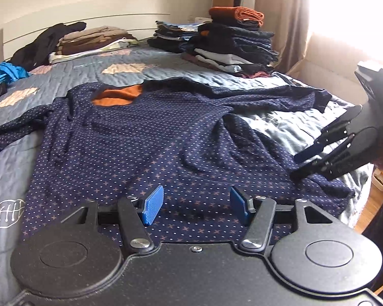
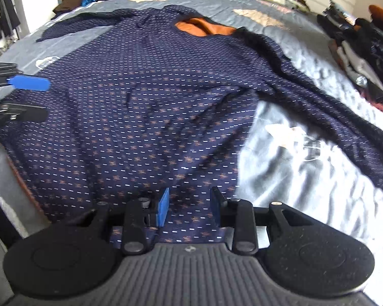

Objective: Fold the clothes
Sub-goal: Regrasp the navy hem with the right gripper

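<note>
A navy patterned sweater (image 1: 145,137) is spread flat, front down or up cannot be told, on a grey quilted bed (image 1: 10,178). Its orange inner lining (image 1: 117,95) is seen at the neck opening, on the side of the sweater farthest from both cameras. One sleeve (image 1: 273,97) is stretched out from the sweater's body across a paler, crumpled stretch of quilt; the other sleeve (image 2: 71,24) is laid out on the opposite side.

The left hand-held gripper (image 1: 196,205) is held just above the sweater's near hem, its blue pads (image 1: 153,204) parted about halfway, with nothing gripped between them. The right hand-held gripper (image 2: 189,207) is poised over the hem near the sweater's side edge, its pads set apart by a narrower gap, and no cloth is pinched.

Beyond the sweater's neck, a tall stack of folded dark clothes (image 1: 232,46) topped by an orange piece is seen. A lower pile of folded brown clothes (image 1: 94,40) is placed beside it, and a blue garment (image 1: 5,72) is heaped past the far sleeve.
</note>
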